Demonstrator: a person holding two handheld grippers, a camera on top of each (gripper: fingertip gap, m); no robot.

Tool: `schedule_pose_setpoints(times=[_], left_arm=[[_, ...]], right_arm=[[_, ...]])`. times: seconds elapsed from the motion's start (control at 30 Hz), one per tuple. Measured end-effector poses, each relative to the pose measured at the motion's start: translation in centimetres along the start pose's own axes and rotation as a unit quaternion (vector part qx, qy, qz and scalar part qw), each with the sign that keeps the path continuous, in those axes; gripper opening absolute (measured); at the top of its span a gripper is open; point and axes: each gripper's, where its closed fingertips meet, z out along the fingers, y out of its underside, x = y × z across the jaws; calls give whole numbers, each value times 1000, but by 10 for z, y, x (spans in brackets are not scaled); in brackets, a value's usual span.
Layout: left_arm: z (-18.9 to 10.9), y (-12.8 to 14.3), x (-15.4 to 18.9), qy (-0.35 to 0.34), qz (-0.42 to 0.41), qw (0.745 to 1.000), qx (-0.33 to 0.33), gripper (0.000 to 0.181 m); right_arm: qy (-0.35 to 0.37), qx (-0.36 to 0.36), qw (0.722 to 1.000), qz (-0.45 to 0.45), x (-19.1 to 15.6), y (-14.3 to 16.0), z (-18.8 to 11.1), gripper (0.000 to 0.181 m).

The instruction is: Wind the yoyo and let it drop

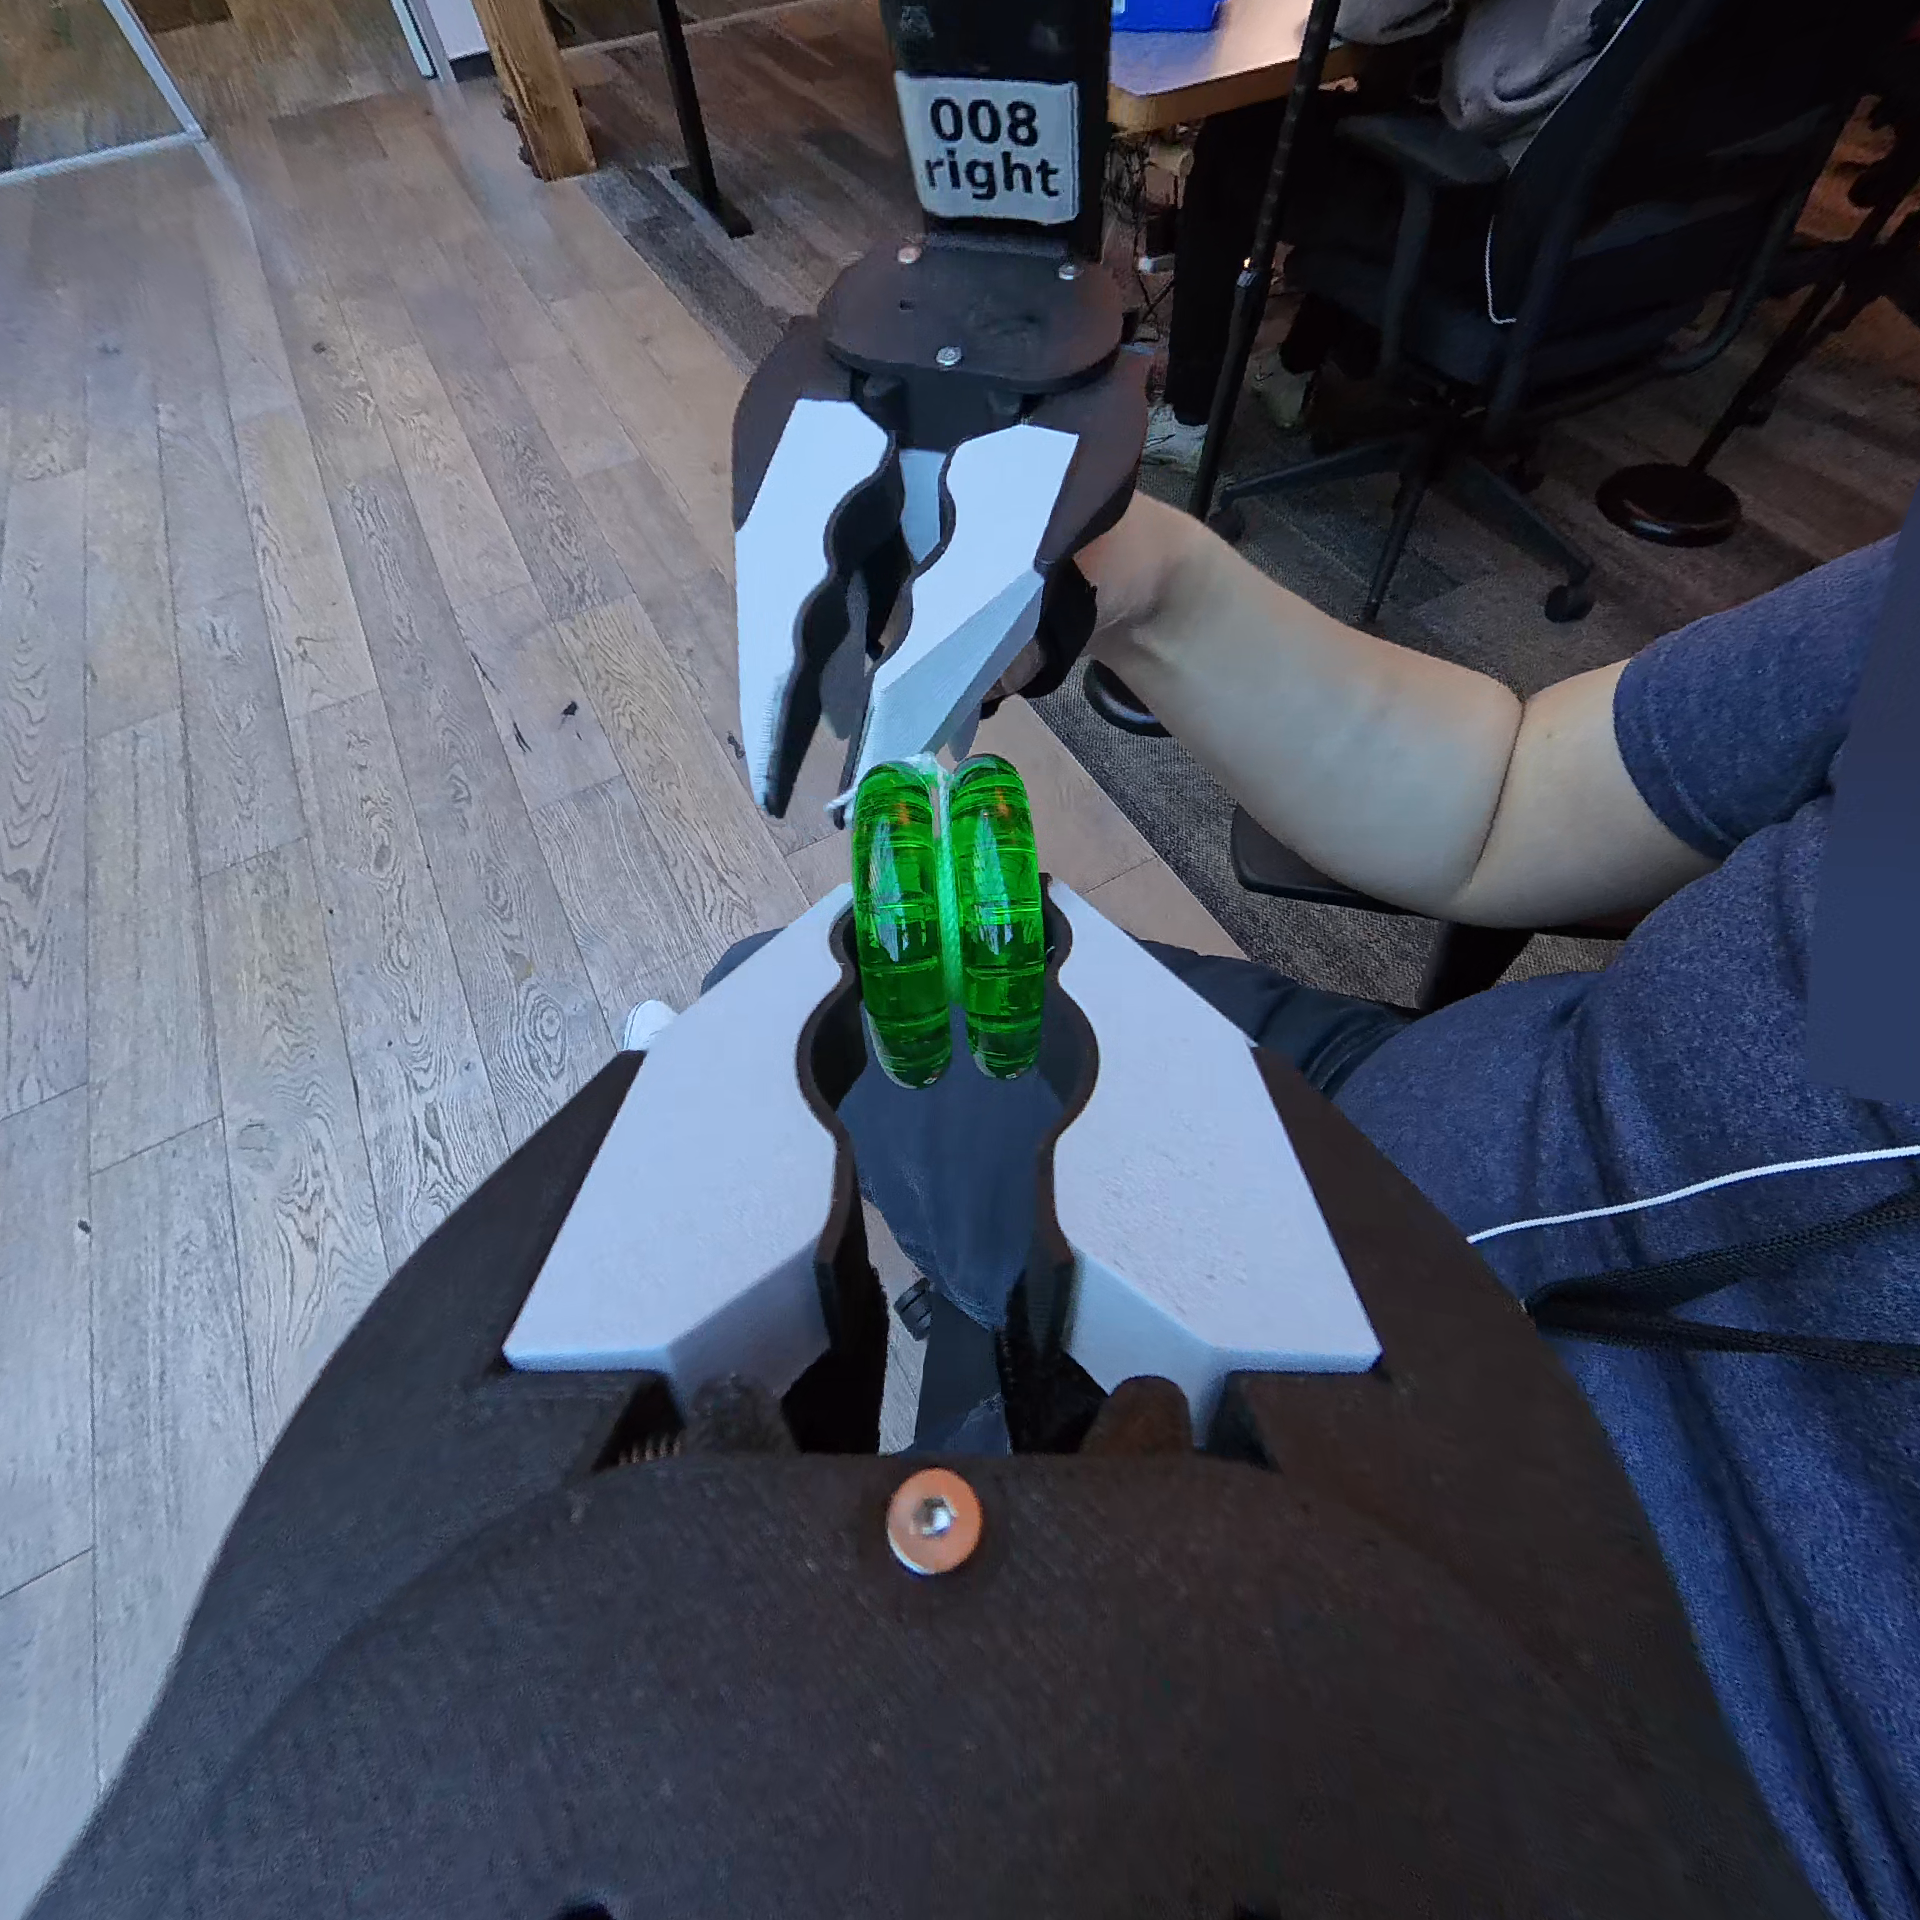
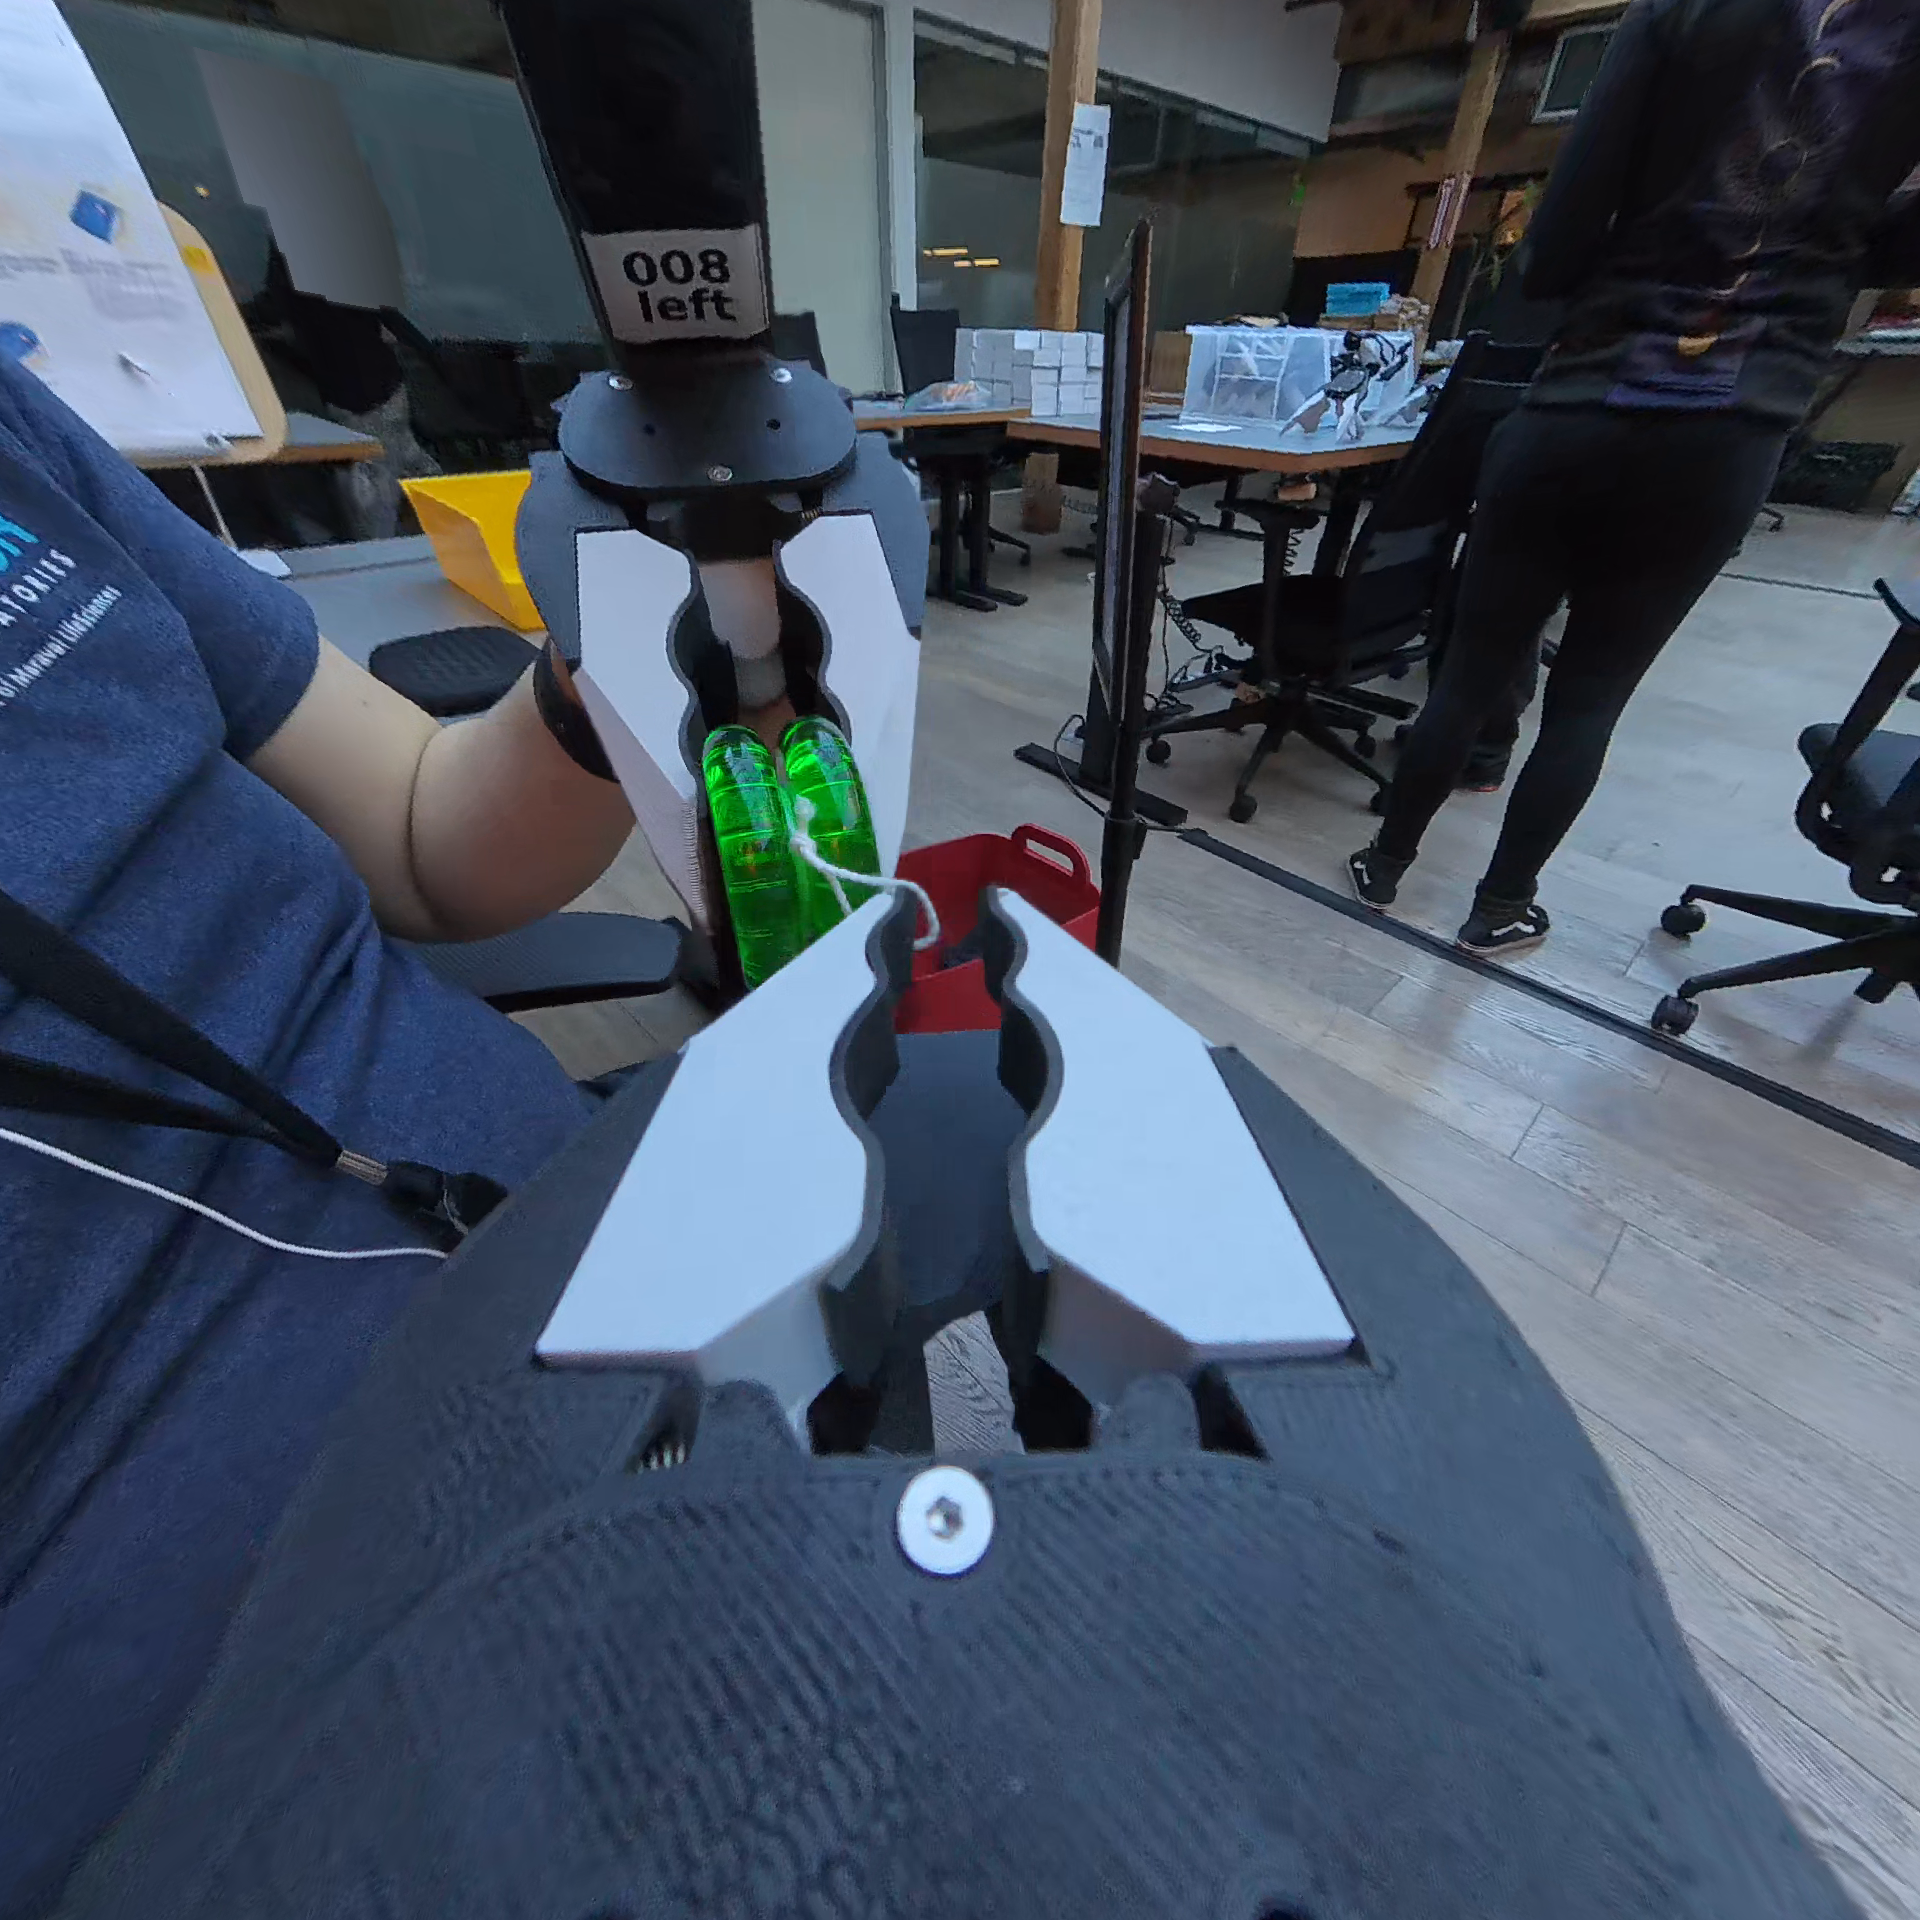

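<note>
A clear green yoyo sits upright on its edge between the tips of my left gripper, which is shut on it. It also shows in the right wrist view, held by the left gripper. A short white string runs from the yoyo's groove to the tip of my right gripper and drapes over its left fingertip. The right gripper is open, its jaws a small gap apart. In the left wrist view the right gripper points down at the yoyo's top, close to the string end.
A red basket stands on the wooden floor behind the grippers. A black stand with a monitor rises beside it. A person stands at the right among office chairs. A yellow bin sits on a desk.
</note>
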Motion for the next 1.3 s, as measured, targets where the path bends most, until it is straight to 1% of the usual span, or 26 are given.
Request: schedule_pose_setpoints(times=[0.1,0.3,0.43,0.47,0.57,0.63,0.73,1.0,1.2,1.3], left_arm=[[-2,-2,3,-4,21,1000,0,27],[-3,-2,13,-3,70,998,-5,27],[0,-1,17,0,73,997,-10,27],[1,0,18,4,71,997,-10,27],[4,1,20,10,68,998,-10,27],[4,1,19,8,66,998,-11,27],[2,-1,15,-1,58,998,-8,27],[1,0,8,-24,57,998,-13,27],[0,0,2,-55,70,996,-26,27],[-1,-1,-1,-78,88,993,-31,27]], right_arm=[[-28,20,999,9,-4,-2,-2,13],[-83,49,995,-5,-18,-4,-7,14],[-173,105,979,12,-39,-15,-20,15],[-174,105,979,17,-38,-14,-19,15],[-182,72,980,23,-39,-1,-14,14],[-181,68,981,25,-38,0,-12,11],[-157,68,985,6,-35,-2,-11,10],[-59,11,995,-85,-28,-2,-8,7],[29,-57,986,-151,-22,-1,-8,4],[61,-72,980,-173,-19,-4,-7,2]])
